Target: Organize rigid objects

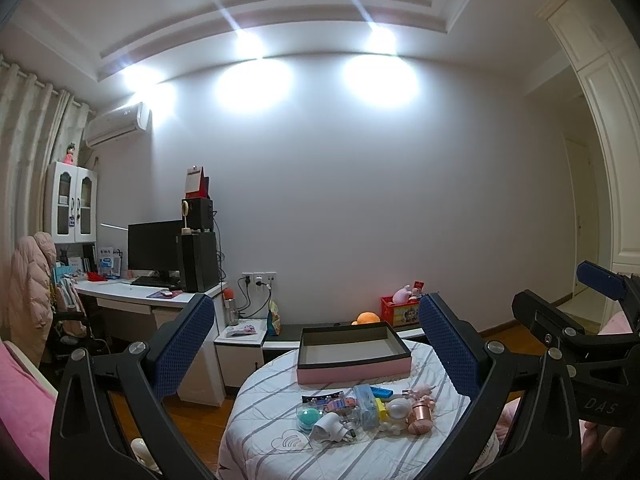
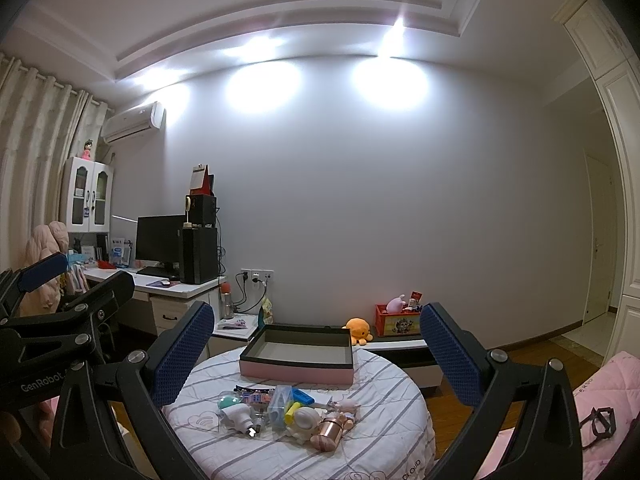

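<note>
Two grippers are hovering above a round surface [image 1: 280, 452] covered in a white striped cloth, both with their blue-padded fingers spread wide and holding nothing. The left gripper [image 1: 316, 340] is framing the scene, and the right gripper [image 1: 600, 280] is showing off to its right side, raised and well apart from the objects. In the right wrist view the right gripper [image 2: 316, 344] is framing the same surface, with the left gripper [image 2: 44, 268] off to its left.

Straight ahead of the left gripper, between its fingers and farther out, a shallow pink box [image 1: 354, 354] with a dark rim is sitting open and looking empty. Nearer to the gripper than the box, a cluster of small rigid objects is lying close together: a white plug adapter [image 1: 326, 430] at the near left, a teal round piece [image 1: 309, 416] just beside it, a clear blue case [image 1: 366, 404] in the middle, a white astronaut figure [image 1: 396, 412] to the right of that, and a copper-coloured cylinder [image 1: 420, 420] at the right end, lying on its side. A small pink figure [image 1: 422, 392] is sitting just behind the cylinder. None of these is touching either gripper
</note>
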The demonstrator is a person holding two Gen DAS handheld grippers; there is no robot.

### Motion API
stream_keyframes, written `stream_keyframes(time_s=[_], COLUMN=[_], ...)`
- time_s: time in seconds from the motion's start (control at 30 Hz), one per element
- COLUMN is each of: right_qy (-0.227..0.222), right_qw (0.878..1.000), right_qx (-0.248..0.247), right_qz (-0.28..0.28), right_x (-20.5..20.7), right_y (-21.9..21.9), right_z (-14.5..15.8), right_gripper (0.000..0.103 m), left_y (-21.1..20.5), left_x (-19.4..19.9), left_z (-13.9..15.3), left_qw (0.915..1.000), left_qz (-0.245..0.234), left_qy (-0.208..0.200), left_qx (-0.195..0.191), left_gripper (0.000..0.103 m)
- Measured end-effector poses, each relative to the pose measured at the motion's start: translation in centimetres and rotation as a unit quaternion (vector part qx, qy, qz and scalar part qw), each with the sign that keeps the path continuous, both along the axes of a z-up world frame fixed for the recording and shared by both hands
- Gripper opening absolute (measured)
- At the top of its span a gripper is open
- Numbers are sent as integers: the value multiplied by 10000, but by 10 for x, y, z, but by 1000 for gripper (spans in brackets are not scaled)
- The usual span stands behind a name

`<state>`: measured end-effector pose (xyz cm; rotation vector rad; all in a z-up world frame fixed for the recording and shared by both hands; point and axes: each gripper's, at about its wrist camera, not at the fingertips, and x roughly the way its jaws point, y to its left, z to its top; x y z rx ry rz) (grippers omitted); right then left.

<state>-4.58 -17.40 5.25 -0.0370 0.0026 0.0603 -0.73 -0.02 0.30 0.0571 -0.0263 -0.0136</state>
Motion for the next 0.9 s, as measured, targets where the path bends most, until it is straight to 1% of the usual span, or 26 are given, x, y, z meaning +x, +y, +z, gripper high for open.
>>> stream_keyframes(time_s=[0.63,0.9], right_qy=[-32,-44], right_qw=[10000,10000], right_qx=[-31,-35], right_qz=[-31,-34], right_x=[2,3], right_y=[0,0], right_z=[0,1], right_gripper=[103,103], left_y=[0,1], left_x=[1,-2], left_z=[-3,1], left_qw=[10000,10000], left_qz=[0,18], left_qy=[-4,-39], left_qx=[6,31], left_gripper=[103,103])
